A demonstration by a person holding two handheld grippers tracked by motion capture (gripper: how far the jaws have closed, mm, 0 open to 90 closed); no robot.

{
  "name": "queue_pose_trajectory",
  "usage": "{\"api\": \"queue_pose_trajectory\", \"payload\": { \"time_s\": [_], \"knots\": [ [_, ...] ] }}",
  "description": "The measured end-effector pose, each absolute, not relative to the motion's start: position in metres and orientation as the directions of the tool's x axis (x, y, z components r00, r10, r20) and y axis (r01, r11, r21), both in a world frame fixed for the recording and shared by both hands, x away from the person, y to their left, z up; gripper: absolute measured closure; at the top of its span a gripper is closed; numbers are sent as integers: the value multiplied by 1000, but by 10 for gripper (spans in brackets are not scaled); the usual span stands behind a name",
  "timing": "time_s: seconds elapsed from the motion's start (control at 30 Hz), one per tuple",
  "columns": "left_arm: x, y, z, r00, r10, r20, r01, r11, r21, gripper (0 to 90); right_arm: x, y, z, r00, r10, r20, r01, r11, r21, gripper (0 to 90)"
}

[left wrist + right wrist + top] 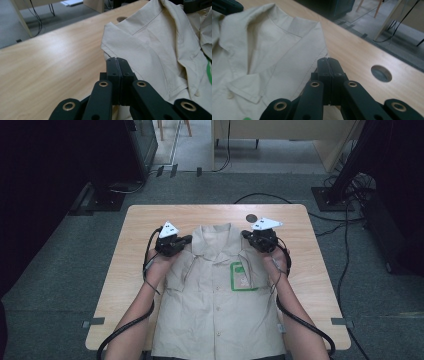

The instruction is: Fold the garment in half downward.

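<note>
A beige short-sleeved shirt (215, 310) lies front up on the wooden table (130, 270), with a green-edged patch (242, 277) on its chest. My left gripper (186, 240) is shut at the shirt's left shoulder, and my right gripper (246, 235) is shut at the right shoulder. In the left gripper view the closed jaws (117, 59) meet the raised shoulder edge of the shirt (150, 42), which stands off the table. The right gripper view has the closed jaws (328, 59) at the seam edge of the shirt (274, 50). Both shoulders and the collar are lifted.
A round cable hole (251, 218) sits in the table behind the collar, close to the right gripper. Bare wood (50, 62) stretches to the left of the shirt. Cables (345, 250) trail over the grey floor to the right of the table, and dark stands flank it.
</note>
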State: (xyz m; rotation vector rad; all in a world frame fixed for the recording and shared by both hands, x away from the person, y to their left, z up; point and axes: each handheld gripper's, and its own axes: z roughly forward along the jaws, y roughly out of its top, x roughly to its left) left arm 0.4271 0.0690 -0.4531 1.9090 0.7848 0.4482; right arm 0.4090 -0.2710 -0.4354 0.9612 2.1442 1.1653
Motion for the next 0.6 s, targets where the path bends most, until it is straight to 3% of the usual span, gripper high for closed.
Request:
{"api": "queue_pose_trajectory", "payload": {
  "time_s": [0.6],
  "knots": [
    [424,76,-376,699,714,29,183,-218,959,898,395,-266,-343,-565,780,-268,157,421,893,897]
  ]
}}
